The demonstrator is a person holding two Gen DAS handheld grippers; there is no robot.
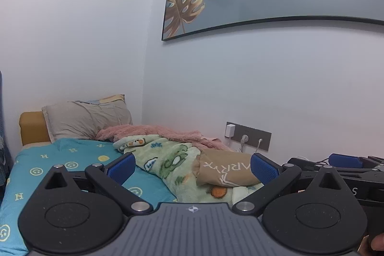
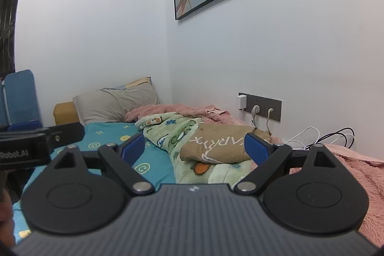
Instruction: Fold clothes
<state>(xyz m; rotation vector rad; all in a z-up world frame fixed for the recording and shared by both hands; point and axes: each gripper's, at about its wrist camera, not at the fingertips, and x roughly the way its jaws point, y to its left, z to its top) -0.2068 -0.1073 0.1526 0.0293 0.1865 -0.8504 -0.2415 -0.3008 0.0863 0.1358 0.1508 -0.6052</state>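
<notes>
Both grippers held above the bed [image 1: 72, 160], pointing twd the wall w/ nothing between the fingers. Left gripper [image 1: 193, 167] jaws spread wide; right gripper [image 2: 195, 148] same, wide apart & empty. Tan garment [image 1: 225, 170] w/ white lettering lies crumpled on a green cartoon blanket [image 1: 168, 160], approx mid-bed, ahead of both grippers, not touched. Pink fuzzy blanket [image 2: 348, 167] runs along the wall side. Grey pillow [image 2: 115, 104] at the head end. Cables [image 2: 324, 136] near the wall socket [image 2: 261, 103].
</notes>
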